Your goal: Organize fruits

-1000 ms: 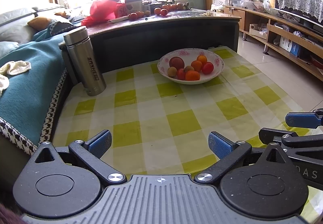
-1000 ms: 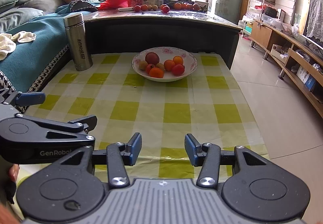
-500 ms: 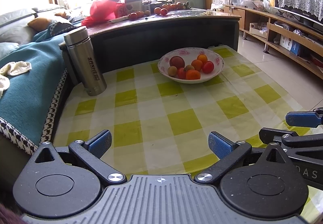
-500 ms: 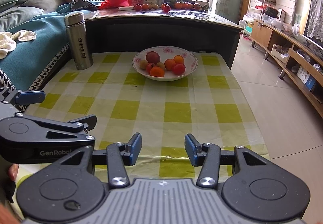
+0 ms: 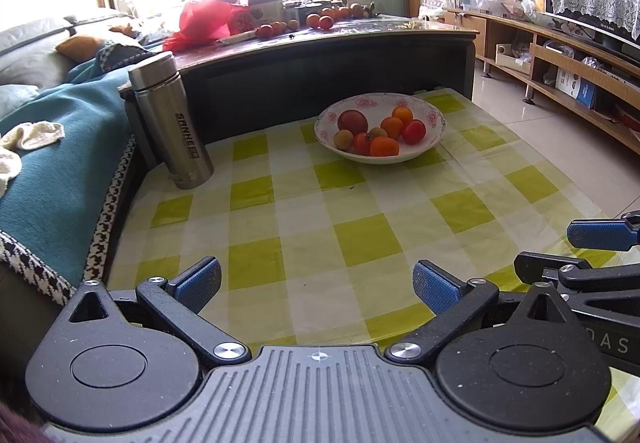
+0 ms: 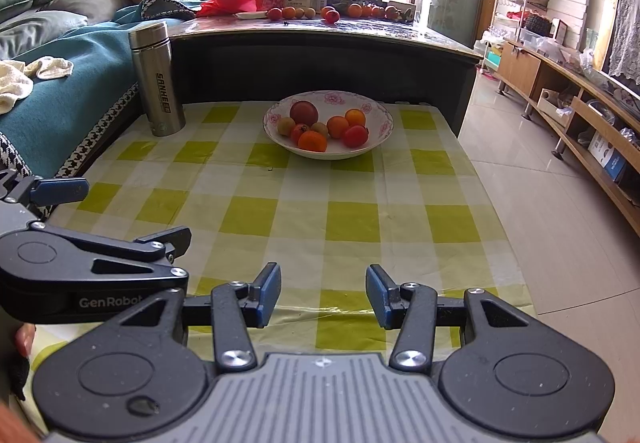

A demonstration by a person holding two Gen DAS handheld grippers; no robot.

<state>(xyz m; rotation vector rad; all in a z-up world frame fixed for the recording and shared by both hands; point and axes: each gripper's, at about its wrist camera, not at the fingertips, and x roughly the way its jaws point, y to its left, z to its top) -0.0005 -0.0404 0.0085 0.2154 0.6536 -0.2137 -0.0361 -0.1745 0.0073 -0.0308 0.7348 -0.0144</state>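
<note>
At 12 o'clock beyond both spread, empty grippers, left gripper (image 5: 316,283) and right gripper (image 6: 322,293), fruit bowl (image 6: 382,133) sits unobstructed; steel flask (image 6: 157,79) at 10 o'clock.

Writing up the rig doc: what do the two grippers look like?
Both match: the left gripper and the right gripper have black linkage arms with silver rivets, round black pivot discs, a ribbed grey body and blue ridged finger pads. The left one's side reads "GenRobot". No cables visible.

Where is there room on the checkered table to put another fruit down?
The checkered cloth is bare between the grippers and the bowl, and right of the flask. The dark table behind is crowded.
</note>
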